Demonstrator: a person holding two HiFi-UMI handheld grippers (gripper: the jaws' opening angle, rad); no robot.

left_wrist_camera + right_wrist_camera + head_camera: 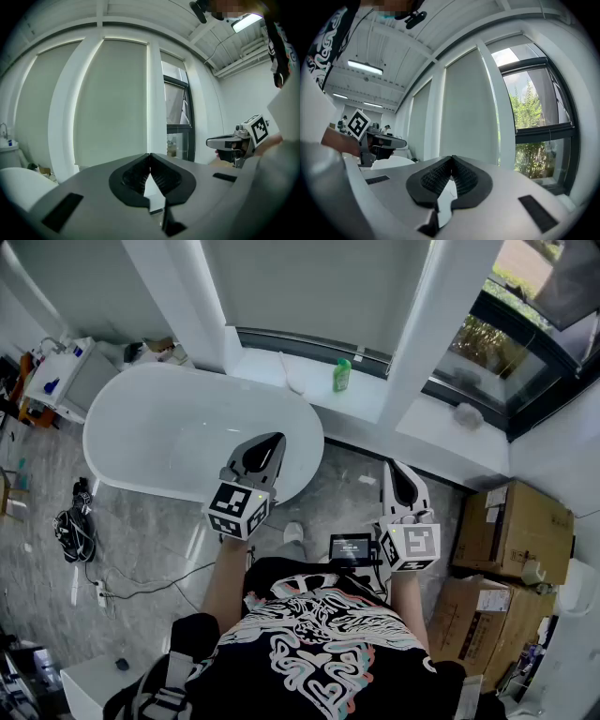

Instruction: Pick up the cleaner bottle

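The bottle (342, 375), small and green, stands upright on the white sill (375, 401) at the far side of the room, under the window (487, 352). It stands by itself on a bare stretch of the ledge, so there is room to come at it from the near side. A pale, crumpled thing lies on the sill to its left, apart from it; what it is cannot be made out.

The tub (150, 437) lies between the person and the left part of the sill. The bottle is beyond the tub's right end, so the reach has to go over or past that end.

The left gripper (270, 444) hovers over the tub's near right rim, and its own view shows the jaws pressed together with nothing between them. The right gripper (397, 472) is further right, over the floor, also clenched and empty. Both point toward the far wall, well short of the bottle, which looks like a carrying pose before the approach.

Neither can take the bottle until its jaws part. Cardboard boxes (511, 531) are stacked at the near right, clear of the path.
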